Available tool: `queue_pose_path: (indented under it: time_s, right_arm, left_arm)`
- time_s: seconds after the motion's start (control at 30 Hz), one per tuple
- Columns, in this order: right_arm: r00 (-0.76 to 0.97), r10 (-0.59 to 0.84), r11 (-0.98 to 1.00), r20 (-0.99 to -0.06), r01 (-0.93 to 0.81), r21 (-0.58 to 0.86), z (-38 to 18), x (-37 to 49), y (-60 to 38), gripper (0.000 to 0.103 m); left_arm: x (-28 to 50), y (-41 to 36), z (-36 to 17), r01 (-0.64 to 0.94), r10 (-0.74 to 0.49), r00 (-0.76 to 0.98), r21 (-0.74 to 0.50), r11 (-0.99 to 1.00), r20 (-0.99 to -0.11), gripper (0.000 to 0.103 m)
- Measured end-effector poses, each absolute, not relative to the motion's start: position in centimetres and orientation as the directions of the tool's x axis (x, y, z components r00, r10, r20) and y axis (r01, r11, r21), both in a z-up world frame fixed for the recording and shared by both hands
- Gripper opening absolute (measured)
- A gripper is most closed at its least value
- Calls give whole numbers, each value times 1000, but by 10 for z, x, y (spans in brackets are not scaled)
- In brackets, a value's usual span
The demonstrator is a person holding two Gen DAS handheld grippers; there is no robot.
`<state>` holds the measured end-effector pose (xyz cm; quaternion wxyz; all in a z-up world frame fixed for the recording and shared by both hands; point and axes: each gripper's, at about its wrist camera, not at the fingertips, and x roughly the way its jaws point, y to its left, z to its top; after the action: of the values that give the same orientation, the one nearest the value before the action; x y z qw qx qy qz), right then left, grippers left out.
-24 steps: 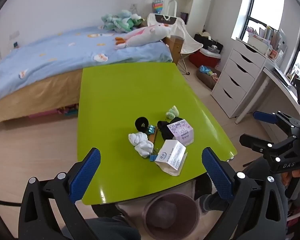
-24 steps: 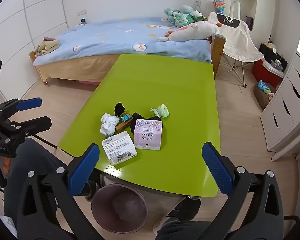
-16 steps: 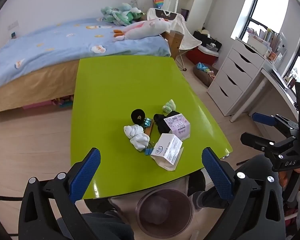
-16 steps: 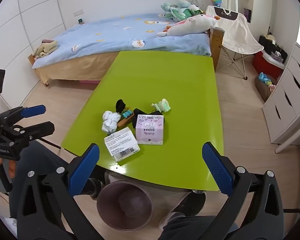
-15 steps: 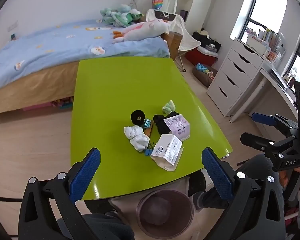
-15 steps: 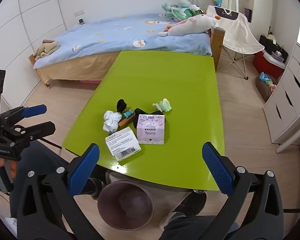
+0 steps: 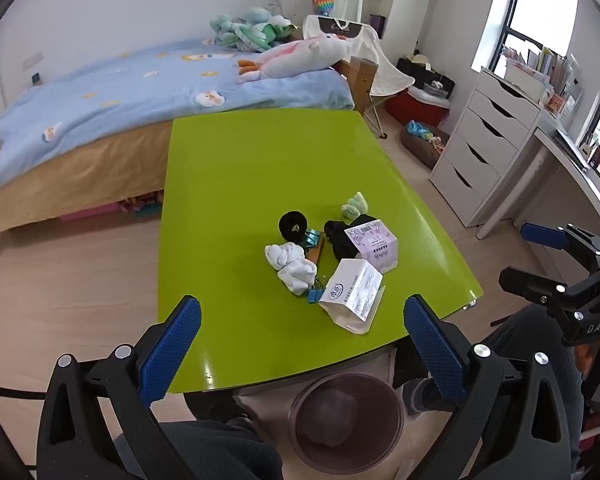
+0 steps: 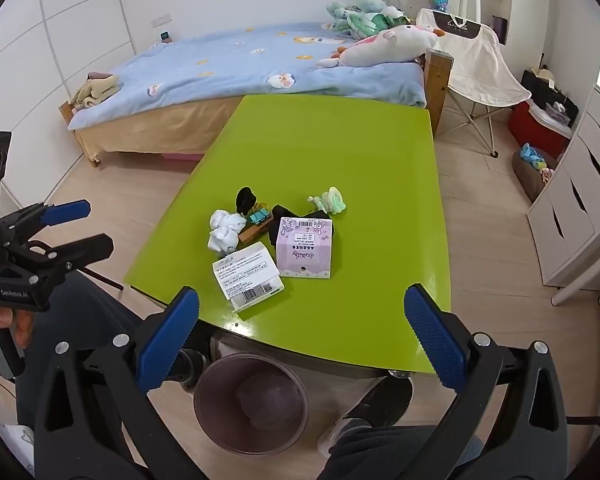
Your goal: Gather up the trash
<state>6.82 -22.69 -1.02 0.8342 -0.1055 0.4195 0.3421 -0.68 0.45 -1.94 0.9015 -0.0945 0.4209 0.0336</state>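
white box (image 8: 247, 277) flat (label up), long axis diagonal

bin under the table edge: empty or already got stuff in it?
Looks empty. The bin shows only its purplish bottom in both wrist views; the white box, pink box and white wad all sit on the green table.

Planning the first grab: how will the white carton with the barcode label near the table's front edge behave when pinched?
The white carton looks like thin card with a flap open, so it is probably light and may crush. It lies flat, so unlikely to roll, but could slide on the glossy green table.
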Motion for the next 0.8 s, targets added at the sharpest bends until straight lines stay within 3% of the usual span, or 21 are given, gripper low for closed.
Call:
queue_pose_path:
  time_s: [0.8]
  right_arm:
    - [416, 484, 739, -769, -666, 105, -9, 67, -226, 100]
  left_arm:
    - [-9, -6, -12, -85, -25, 672, -111, 990, -740, 97]
